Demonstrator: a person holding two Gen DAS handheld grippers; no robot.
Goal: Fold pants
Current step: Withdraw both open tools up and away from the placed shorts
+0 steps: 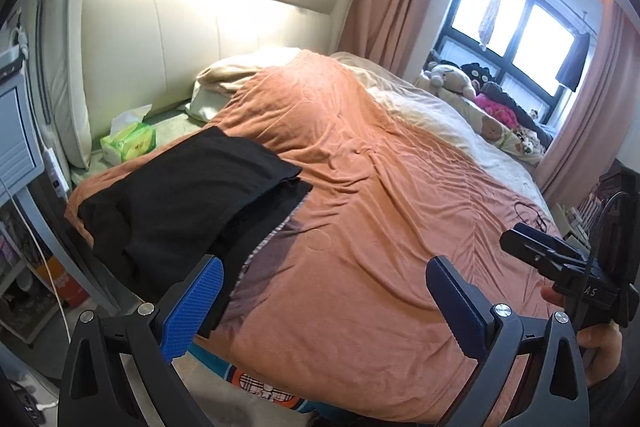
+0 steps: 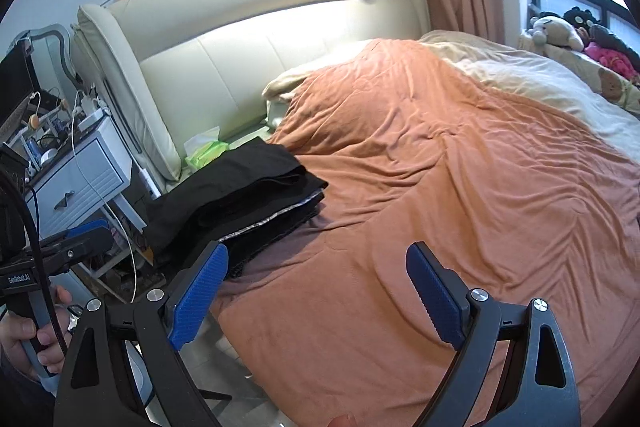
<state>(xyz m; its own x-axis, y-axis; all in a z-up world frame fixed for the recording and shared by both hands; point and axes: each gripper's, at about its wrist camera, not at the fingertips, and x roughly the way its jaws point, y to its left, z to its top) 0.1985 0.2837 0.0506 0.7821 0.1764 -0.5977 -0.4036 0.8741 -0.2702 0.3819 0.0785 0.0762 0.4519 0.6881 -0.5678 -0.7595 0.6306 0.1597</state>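
- The left gripper [image 1: 324,301], with black arms and blue ribbed finger pads, is hovering above the near edge of a bed, its jaws spread wide and gripping nothing.
- The right gripper [image 2: 318,293], of the same build, is hovering just beside it over the same near edge, jaws also wide apart and empty.
- The folded black fabric pants [image 1: 188,199] are lying in a stacked pile on the near left corner of the bed, apart from both grippers.
- A rumpled orange blanket [image 1: 380,195] is covering most of the bed, with the pants resting on it.
- A green pack of tissues [image 1: 129,143] is sitting just beyond the pants, near the cream padded headboard [image 1: 208,39].
- Plush toys [image 1: 452,79] are lying at the far right, below a dark-framed window [image 1: 528,27].
- A white bedside drawer cabinet [image 2: 80,175] is standing left of the bed.
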